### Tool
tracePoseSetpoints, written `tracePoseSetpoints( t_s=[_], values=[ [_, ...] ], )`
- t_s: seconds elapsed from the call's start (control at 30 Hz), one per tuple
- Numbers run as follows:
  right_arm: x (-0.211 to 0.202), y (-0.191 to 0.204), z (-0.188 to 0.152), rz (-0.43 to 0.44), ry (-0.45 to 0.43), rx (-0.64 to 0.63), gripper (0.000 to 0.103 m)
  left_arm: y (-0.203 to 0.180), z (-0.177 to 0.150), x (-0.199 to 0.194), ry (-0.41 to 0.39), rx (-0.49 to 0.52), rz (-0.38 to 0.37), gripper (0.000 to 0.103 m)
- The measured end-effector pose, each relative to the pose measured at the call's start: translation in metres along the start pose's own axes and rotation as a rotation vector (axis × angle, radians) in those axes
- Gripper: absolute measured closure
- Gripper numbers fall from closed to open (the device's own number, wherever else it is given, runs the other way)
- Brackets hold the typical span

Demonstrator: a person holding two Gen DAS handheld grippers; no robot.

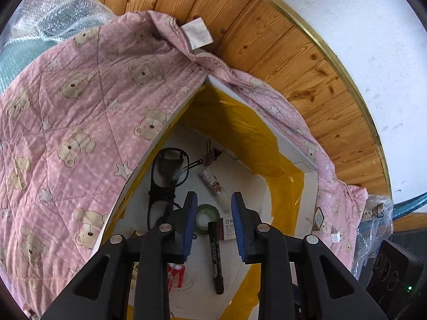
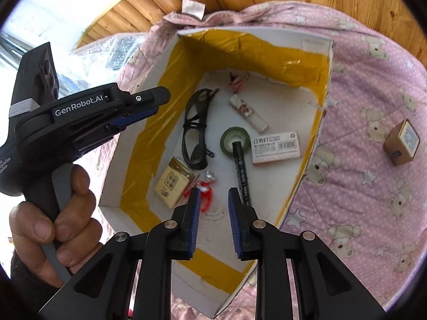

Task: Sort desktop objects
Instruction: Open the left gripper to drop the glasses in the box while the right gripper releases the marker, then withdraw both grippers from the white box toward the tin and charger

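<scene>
While both grippers hang above the white cardboard box [image 2: 128, 184] lined with glossy yellow tape, left gripper [image 1: 214, 222] and right gripper [image 2: 213, 220] stand parted, ribbed blue pads holding nothing. Inside lie dark glasses [image 2: 194, 130], a green tape ring [image 2: 234, 138], a black marker [image 2: 241, 170] and a flat staple carton [image 2: 276, 148]. A small brown cube [image 2: 401, 142] rests on the quilted pink bedspread [image 2: 373, 200].

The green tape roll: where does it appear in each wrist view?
Left wrist: green tape roll low centre, between the open fingers.
Right wrist: green tape roll mid-frame, above the fingers.
Shared landmark: the black marker, whose tip reaches the roll.
</scene>
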State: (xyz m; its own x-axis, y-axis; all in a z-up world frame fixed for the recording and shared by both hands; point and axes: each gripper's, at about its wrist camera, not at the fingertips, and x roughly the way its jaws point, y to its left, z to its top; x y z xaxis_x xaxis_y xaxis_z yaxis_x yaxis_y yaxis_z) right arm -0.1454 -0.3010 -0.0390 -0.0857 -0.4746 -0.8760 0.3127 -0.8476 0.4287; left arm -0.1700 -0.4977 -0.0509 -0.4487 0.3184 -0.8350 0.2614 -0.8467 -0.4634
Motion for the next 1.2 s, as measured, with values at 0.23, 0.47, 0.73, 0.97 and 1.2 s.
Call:
tracePoseSetpoints(
  t_s=[0.23,0.47,0.73,0.97,1.2],
  values=[
    [0.002,0.010,-0.003,0.014,0.006,-0.028,0.079,-0.003,-0.007,-0.001,0.013,0.001,0.002,0.075],
    [-0.004,0.011,-0.009,0.014,0.006,-0.035,0.078,-0.012,-0.014,-0.010,0.014,0.013,-0.001,0.075],
    [-0.017,0.018,-0.021,0.013,-0.009,-0.045,0.078,-0.024,-0.023,-0.028,-0.002,0.030,-0.010,0.075],
    [-0.028,0.025,-0.030,0.018,-0.024,-0.058,0.078,-0.029,-0.034,-0.043,-0.012,0.031,-0.019,0.075],
    [-0.038,0.031,-0.043,0.016,-0.035,-0.068,0.077,-0.033,-0.046,-0.059,-0.025,0.032,-0.028,0.075]
  ],
)
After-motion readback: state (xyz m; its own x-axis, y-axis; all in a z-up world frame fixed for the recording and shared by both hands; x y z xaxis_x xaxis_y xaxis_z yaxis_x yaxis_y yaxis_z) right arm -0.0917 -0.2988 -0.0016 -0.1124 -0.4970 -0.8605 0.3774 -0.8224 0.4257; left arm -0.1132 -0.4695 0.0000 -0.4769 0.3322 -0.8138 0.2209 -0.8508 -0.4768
